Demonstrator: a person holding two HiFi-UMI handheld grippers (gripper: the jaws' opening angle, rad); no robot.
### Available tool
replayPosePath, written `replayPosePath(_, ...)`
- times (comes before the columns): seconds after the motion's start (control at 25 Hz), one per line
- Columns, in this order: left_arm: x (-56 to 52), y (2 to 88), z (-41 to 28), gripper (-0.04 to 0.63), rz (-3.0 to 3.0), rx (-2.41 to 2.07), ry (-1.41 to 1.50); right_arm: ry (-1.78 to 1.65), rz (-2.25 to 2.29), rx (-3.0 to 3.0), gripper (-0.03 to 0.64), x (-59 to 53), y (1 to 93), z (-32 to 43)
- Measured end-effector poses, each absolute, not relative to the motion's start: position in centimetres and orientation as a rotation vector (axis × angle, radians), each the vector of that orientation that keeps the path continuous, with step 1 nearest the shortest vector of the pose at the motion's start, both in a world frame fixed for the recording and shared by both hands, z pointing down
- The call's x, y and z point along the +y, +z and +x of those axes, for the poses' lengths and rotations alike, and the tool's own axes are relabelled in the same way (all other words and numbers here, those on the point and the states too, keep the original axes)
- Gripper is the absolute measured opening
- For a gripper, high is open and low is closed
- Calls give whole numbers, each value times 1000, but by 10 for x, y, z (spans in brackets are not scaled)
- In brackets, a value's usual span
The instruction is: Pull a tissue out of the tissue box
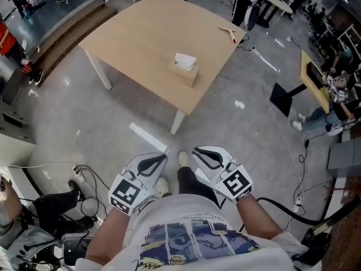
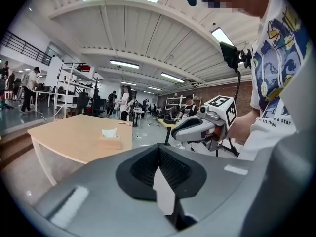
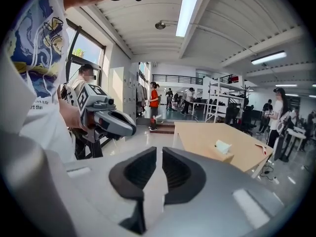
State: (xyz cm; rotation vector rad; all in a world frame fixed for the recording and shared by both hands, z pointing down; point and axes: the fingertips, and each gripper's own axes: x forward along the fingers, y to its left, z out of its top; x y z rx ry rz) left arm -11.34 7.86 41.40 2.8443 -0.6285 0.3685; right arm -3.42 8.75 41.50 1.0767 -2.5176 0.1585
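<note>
A cardboard tissue box (image 1: 183,73) with a white tissue (image 1: 185,61) sticking up from its top stands near the front edge of a light wooden table (image 1: 135,33). Both grippers hang close to my body over the floor, well short of the table. My left gripper (image 1: 164,156) has its tips touching and holds nothing. My right gripper (image 1: 195,150) shows a thin slit between its pads, with nothing in it. The box (image 2: 109,142) lies far ahead in the left gripper view. It (image 3: 223,153) is just as far off in the right gripper view.
A red-and-white tool (image 1: 231,33) lies at the table's far right corner. On the concrete floor, a white bar (image 1: 149,138) lies near the table leg (image 1: 177,122). Cables and a power strip (image 1: 79,174) lie at my left. People work at desks (image 1: 316,83) on the right.
</note>
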Motion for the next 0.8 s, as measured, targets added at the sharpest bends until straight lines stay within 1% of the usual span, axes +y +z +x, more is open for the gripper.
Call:
replayPosePath(0.24,33,421,-105,5,2823,-671,377,193,1051,-2526,26,42,427,-22)
replayPosePath(0.6,-61,414,-69,5,2795,-766,412,183,966,-2545,28,-63,439,20)
replayPosePath(0.8,-107,413,-42,5,2790,-829,414,175,939,-2535,57,-122,454,53)
